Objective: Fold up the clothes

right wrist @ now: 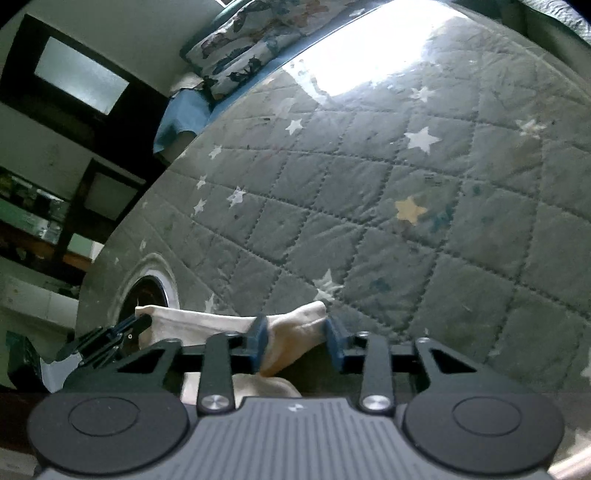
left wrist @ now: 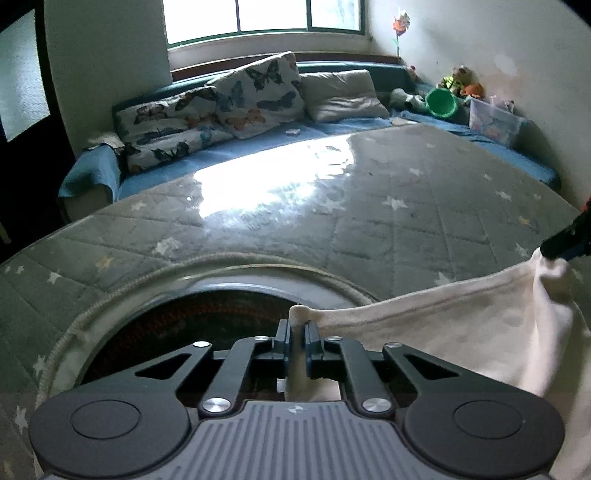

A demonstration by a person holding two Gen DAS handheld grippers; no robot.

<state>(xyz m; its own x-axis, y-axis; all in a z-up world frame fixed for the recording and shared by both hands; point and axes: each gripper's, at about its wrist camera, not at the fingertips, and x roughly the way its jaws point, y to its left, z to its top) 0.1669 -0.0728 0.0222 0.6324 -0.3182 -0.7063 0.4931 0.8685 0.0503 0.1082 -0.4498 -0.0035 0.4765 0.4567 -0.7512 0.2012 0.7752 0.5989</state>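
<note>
The left gripper [left wrist: 296, 332] is clenched on a corner of the cream cloth [left wrist: 461, 325]; its two blue pads [left wrist: 282, 338] press a thin upright fold between them, and a nub of fabric pokes out just past the tips. From there the cloth's top edge runs to the right and upward to the right gripper [left wrist: 565, 245], seen in the left wrist view as a dark tip biting the far corner. The fabric sags between the two grips and hangs down below them.

In the right wrist view the right gripper [right wrist: 295, 341] has its jaws noticeably apart, yet a bunched corner of the cloth [right wrist: 291, 332] fills the gap and touches the left pad [right wrist: 260, 338]; whether the right pad [right wrist: 336, 341] touches it cannot be told. To the left of it the cloth stretches to the left gripper [right wrist: 136, 325], whose dark linkage shows at the cloth's far end.

Ahead of both grippers lies a grey quilt [left wrist: 406, 206] with stars, with bright glare on its middle. Just in front of the left gripper and under the cloth's edge is a round dark opening [left wrist: 207, 310] with a pale rim. Beyond the quilt sit butterfly pillows [left wrist: 221, 107], a plain pillow [left wrist: 343, 94] and a window [left wrist: 266, 16]. Far right of them are a green bucket [left wrist: 441, 101] and a clear box [left wrist: 495, 122].
</note>
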